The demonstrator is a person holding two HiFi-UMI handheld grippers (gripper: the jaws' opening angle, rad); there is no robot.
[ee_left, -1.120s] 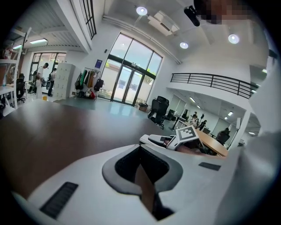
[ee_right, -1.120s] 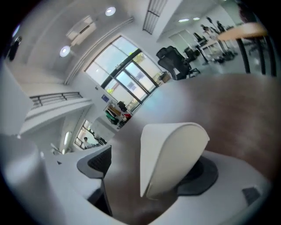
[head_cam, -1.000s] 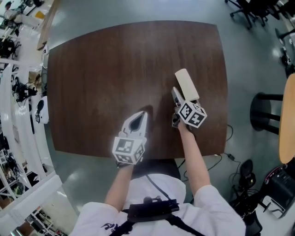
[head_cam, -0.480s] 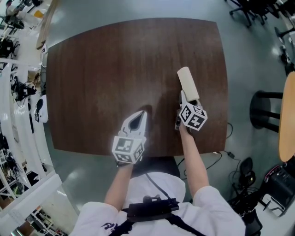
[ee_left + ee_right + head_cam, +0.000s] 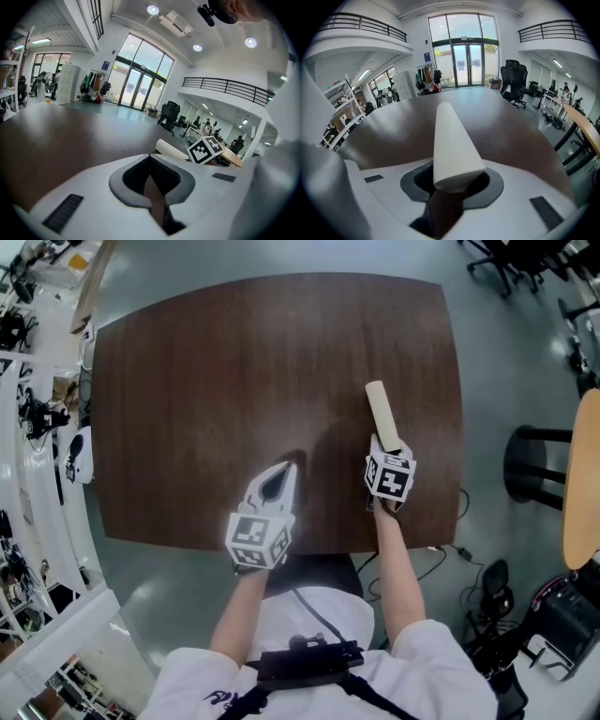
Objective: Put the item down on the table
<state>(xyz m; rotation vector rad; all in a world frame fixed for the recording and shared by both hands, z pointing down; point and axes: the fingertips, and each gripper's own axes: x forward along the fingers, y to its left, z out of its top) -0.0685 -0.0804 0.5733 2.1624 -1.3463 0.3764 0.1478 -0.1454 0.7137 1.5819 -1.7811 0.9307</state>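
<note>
1. On the right half of the worktop [image 5: 234, 381], toward its near edge: a cream bar [image 5: 382, 413], long and narrow with a rounded far end, points away from the person. Its near end sits in the jaws of the right gripper [image 5: 379, 446]
2. The right jaws have just been closing and now stand narrow, pinched on the bar's near end, which looks squashed into a wedge between the pads. Whether the far end rests on the wood or hangs just above it, no view settles
3. Handling, as a guess: light and soft, foam-like, since it gives under the pinch. Matt surface, so unlikely to slip; no sign that it is fragile. Held by one end, a soft bar may sag or swing at the free end
4. Where to hold: the present end grip serves for setting it down. A grip nearer the middle would steady it better, across the narrow thickness, not the broad face
5. Left gripper [image 5: 284, 474]: jaws together with nothing between them, over the near edge of the worktop, left of the bar and well apart from it
6. Surroundings: no other thing lies on the wood around the bar, so nothing blocks the set-down. Off the worktop are a dark stool [image 5: 536, 465] to the right, cables [image 5: 457, 557] on the floor and white racks [image 5: 37, 427] to the left, all well clear
</note>
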